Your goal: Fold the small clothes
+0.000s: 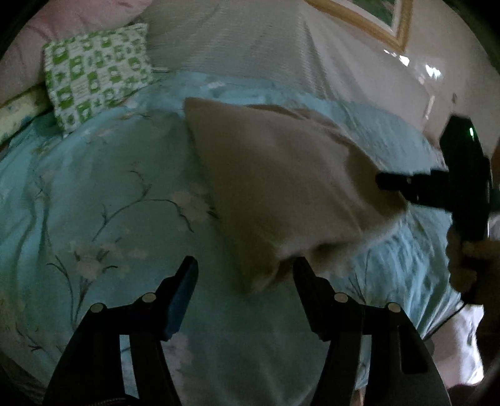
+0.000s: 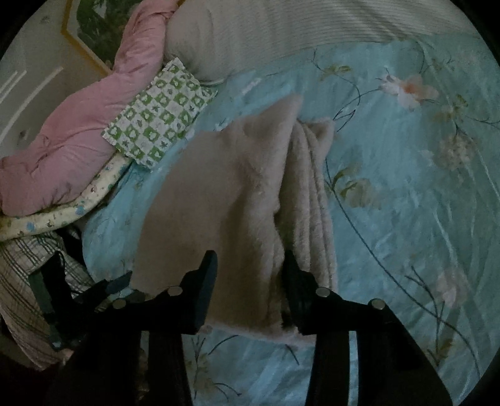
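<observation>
A fuzzy beige garment (image 1: 275,187) lies on the light blue floral bedspread (image 1: 109,193). In the left wrist view my left gripper (image 1: 245,268) is open and empty, its fingers wide apart just short of the garment's near corner. My right gripper (image 1: 384,181) comes in from the right at the garment's right edge, which is lifted and blurred. In the right wrist view the garment (image 2: 225,193) is folded into layers and its near edge sits between the right gripper's (image 2: 250,265) spread fingers, which stand well apart.
A green and white checked pillow (image 1: 97,78) lies at the bed's far left, also in the right wrist view (image 2: 159,121). A pink quilt (image 2: 78,131) and plaid cloth (image 2: 28,265) are piled beside it. A striped headboard (image 1: 250,40) and framed picture (image 1: 375,18) are behind.
</observation>
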{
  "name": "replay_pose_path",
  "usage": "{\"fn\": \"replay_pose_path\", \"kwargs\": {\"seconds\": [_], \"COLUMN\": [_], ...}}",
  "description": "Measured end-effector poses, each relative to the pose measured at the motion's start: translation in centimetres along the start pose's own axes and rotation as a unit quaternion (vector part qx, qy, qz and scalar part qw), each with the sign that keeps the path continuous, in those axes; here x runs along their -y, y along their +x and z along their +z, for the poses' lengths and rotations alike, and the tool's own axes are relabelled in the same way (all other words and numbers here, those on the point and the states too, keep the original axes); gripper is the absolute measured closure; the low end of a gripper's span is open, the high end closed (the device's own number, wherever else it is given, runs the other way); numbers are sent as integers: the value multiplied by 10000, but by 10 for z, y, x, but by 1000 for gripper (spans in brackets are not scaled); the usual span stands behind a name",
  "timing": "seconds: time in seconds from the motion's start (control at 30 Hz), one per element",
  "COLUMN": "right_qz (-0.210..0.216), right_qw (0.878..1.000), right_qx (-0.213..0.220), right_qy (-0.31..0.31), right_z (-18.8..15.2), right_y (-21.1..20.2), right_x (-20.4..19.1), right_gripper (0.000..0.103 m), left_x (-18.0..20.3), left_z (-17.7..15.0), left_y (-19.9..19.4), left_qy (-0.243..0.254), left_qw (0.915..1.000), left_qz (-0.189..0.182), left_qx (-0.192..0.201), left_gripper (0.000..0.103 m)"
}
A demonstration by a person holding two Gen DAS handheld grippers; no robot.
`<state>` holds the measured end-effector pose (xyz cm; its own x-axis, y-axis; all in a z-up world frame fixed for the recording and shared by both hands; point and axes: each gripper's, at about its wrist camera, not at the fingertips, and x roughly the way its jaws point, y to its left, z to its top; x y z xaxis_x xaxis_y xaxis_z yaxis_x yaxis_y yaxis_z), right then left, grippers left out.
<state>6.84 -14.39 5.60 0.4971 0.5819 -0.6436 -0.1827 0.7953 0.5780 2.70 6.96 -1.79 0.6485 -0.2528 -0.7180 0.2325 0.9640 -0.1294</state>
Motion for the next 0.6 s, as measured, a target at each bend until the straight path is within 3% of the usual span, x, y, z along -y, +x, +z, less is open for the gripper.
{"fn": "replay_pose_path", "kwargs": {"seconds": [0.1, 0.17, 0.27, 0.3, 0.43, 0.5, 0.57, 0.6], "right_qz": [43, 44, 37, 104, 254, 261, 228, 224], "right_qw": [10000, 10000, 9999, 9998, 9995, 9994, 9994, 9992], "right_qx": [8, -27, -105, -141, -95, -177, -266, -319], "right_qy": [-41, -54, 4, 25, 137, 128, 68, 18], "right_z": [-3, -6, -10, -11, -14, -17, -20, -21], "right_y": [-2, -1, 3, 5, 5, 8, 11, 12], "right_x": [-2, -1, 0, 2, 8, 10, 9, 8], "right_gripper": [60, 63, 79, 88, 88, 88, 88, 96], "left_x": [2, -7, -12, -9, 11, 6, 1, 1], "left_z": [-3, -1, -1, -3, -8, -6, -3, -2], "left_y": [4, 11, 21, 22, 25, 26, 27, 26], "left_qy": [104, -111, -255, -169, 303, 150, 29, 27], "left_qw": [9997, 9997, 9996, 9997, 9983, 9989, 9995, 9995], "left_qz": [200, 237, 83, 121, 499, 429, 293, 296], "left_qx": [5, -38, -113, -112, -87, -95, -116, -119], "left_gripper": [42, 54, 71, 74, 74, 75, 86, 88]}}
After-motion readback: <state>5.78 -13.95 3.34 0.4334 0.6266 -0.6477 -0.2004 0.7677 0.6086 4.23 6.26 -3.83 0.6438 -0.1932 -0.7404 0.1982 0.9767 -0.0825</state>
